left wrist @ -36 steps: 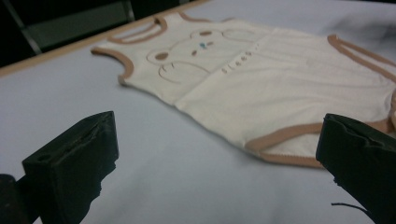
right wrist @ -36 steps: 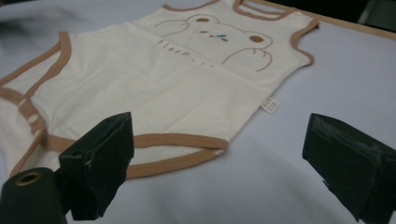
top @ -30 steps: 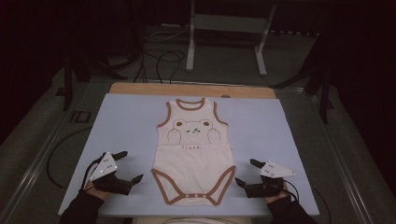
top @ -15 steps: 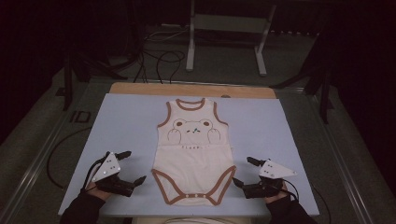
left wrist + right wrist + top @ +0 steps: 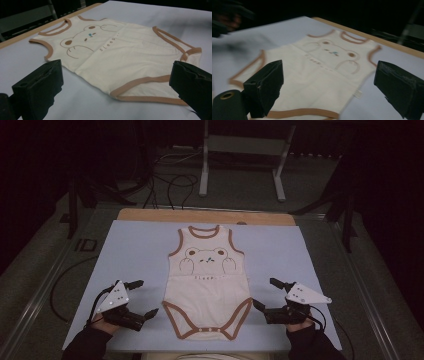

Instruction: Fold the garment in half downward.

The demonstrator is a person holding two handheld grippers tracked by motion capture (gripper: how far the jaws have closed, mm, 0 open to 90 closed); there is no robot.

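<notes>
At the near edge of the table the person's two hands each hold a gripper just off the bottom corners of a baby bodysuit. The left gripper [image 5: 139,297] sits at the garment's left leg opening, its jaws spread wide with nothing between them; in the left gripper view the black jaws frame the brown-trimmed leg hem without touching it. The right gripper [image 5: 267,294] mirrors it on the other side, jaws likewise wide apart and empty, close beside the right leg hem.

Between them lies the bodysuit [image 5: 207,282], cream with brown binding, spread flat and face up on the pale blue table cover [image 5: 130,255]. Its snap crotch points toward the person and its neck away. A bear face with two paws is printed on the chest, with a small line of lettering beneath.

Beyond the neck opening a strip of bare wooden tabletop [image 5: 150,215] shows. Farther back, on the dim floor, stand a metal frame [image 5: 240,155] and some loose black cables [image 5: 170,180].
</notes>
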